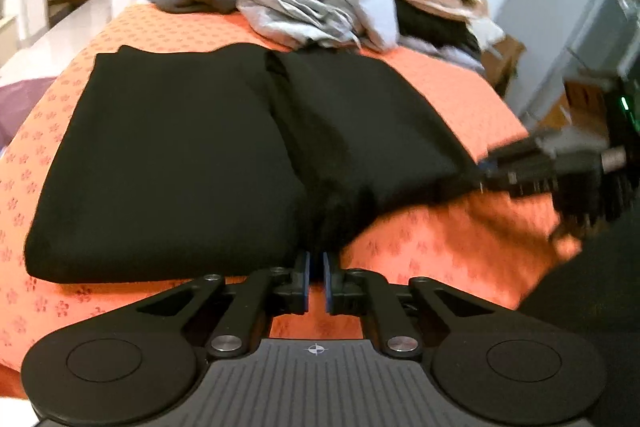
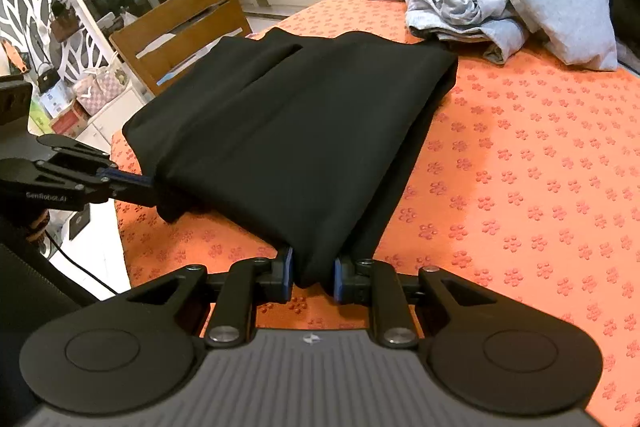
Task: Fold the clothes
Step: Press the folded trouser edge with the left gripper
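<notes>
A folded black garment (image 1: 192, 155) is spread on the orange flower-patterned counter (image 2: 520, 167). At its near left corner the left gripper (image 1: 316, 267) is clamped, the fingers (image 1: 304, 279) nearly together on a thin fold of cloth. At the near right corner a thicker bunch is pinched between the fingers (image 2: 286, 267) of the right gripper (image 2: 314, 273). A heap of grey clothes (image 2: 472, 7) is seen behind.

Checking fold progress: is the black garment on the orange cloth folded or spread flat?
Folded. The black garment lies in stacked layers with a doubled far edge and a seam down its middle.
</notes>
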The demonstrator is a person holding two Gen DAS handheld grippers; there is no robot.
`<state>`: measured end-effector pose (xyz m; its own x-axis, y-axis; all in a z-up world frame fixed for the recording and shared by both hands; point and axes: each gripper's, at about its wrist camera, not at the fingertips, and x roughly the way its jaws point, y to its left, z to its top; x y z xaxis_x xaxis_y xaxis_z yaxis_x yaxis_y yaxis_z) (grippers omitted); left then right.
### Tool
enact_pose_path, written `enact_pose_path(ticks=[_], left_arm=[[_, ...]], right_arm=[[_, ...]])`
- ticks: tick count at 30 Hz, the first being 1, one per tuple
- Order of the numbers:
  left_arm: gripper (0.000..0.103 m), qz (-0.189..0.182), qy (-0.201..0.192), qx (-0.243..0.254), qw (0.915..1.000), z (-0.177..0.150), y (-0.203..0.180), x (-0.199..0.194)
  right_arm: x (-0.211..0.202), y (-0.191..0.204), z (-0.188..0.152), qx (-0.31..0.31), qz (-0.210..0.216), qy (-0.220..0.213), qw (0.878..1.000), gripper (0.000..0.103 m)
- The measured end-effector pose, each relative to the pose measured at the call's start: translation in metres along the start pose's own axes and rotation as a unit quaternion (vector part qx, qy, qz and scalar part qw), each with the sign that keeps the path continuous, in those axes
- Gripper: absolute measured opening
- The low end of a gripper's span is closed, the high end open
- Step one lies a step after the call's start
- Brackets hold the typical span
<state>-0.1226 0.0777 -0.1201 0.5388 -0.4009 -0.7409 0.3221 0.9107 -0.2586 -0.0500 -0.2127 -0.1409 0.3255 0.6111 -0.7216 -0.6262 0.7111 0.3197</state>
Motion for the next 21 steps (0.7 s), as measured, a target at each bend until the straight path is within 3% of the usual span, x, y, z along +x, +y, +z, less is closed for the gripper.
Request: enact_pose_path(ticks=[4,8,9,11,13,16,19,21], left_arm=[[0.010,-0.006,0.010,0.020,0.9997,-0.006,0.000,-0.007],[0.011,-0.025,-0.033,0.002,0.9991,0.003,-0.002,-0.028],[0.012,-0.028,-0.043,-0.003,0.9987,0.006,-0.002,-0.032],[0.019,-0.031,-0.056,-0.010,0.9979,0.014,-0.003,-0.033],[0.033,-0.037,-0.064,-0.016,0.9971,0.021,-0.004,-0.028],[0.044,-0.052,-0.057,-0.021,0.9968,0.031,-0.010,-0.015],[0.044,-0.054,-0.047,-0.014,0.9973,0.035,-0.017,-0.002],[0.038,-0.046,-0.036,-0.017,0.9982,0.034,-0.018,0.009]], right_arm=[[-0.007,-0.008,0.003,-0.008,0.001,0.018,1.000,0.026],[-0.027,-0.011,0.009,-0.031,-0.012,0.026,0.999,0.041],[-0.031,-0.010,0.011,-0.035,-0.024,0.022,0.999,0.041],[-0.041,-0.009,0.015,-0.043,-0.050,0.011,0.998,0.041],[-0.046,-0.005,0.021,-0.050,-0.075,-0.008,0.996,0.042],[-0.043,0.005,0.034,-0.059,-0.077,-0.034,0.995,0.043],[-0.030,0.014,0.046,-0.072,-0.058,-0.042,0.995,0.044],[-0.021,0.020,0.054,-0.081,-0.048,-0.043,0.995,0.044]])
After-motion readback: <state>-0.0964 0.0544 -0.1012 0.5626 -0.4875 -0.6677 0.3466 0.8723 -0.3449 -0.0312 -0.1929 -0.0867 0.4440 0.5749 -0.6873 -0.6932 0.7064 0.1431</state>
